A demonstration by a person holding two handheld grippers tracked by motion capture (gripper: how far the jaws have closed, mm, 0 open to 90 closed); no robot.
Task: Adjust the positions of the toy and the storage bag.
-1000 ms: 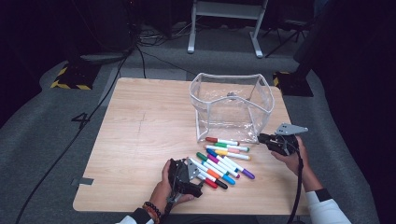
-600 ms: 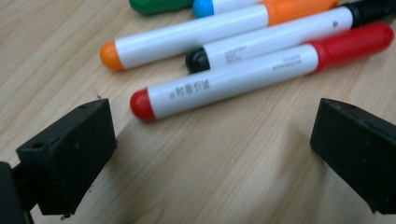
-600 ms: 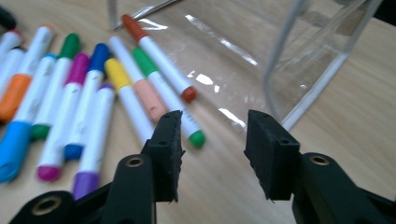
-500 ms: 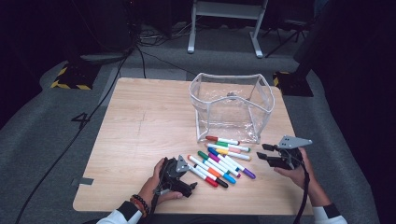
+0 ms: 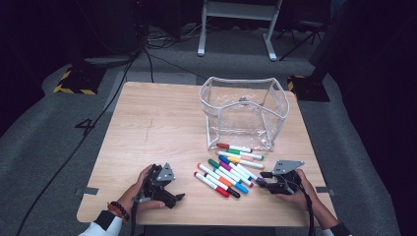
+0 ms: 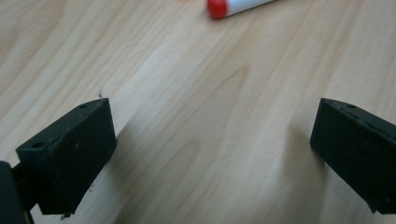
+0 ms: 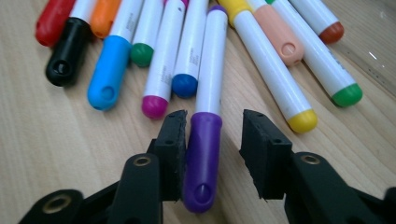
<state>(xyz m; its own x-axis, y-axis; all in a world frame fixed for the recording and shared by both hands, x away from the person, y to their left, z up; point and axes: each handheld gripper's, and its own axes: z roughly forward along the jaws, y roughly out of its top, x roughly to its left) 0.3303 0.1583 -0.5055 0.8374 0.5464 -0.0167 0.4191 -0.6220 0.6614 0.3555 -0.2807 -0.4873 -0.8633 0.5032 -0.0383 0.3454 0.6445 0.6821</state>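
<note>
The right gripper [image 7: 211, 140] is low over the wooden table [image 5: 147, 128], and the purple marker [image 7: 205, 140] lies between its two jaws. The jaws have just been closing. One jaw touches the purple cap, while the other stands a little apart from it, so the marker is not clamped; it seems to lie flat on the table, though I cannot be sure from this angle. The purple marker is at the near right end of the row of markers [image 5: 231, 167], just in front of the clear plastic pouch [image 5: 243, 118], which stands open on the far right part of the table. Beside the purple cap lie a yellow-capped marker [image 7: 275, 74] and a pink-capped marker [image 7: 163, 60].

The left gripper [image 6: 210, 154] is released, its jaws wide apart over bare wood. A red-capped marker [image 6: 233, 5] lies well ahead of it.
</note>
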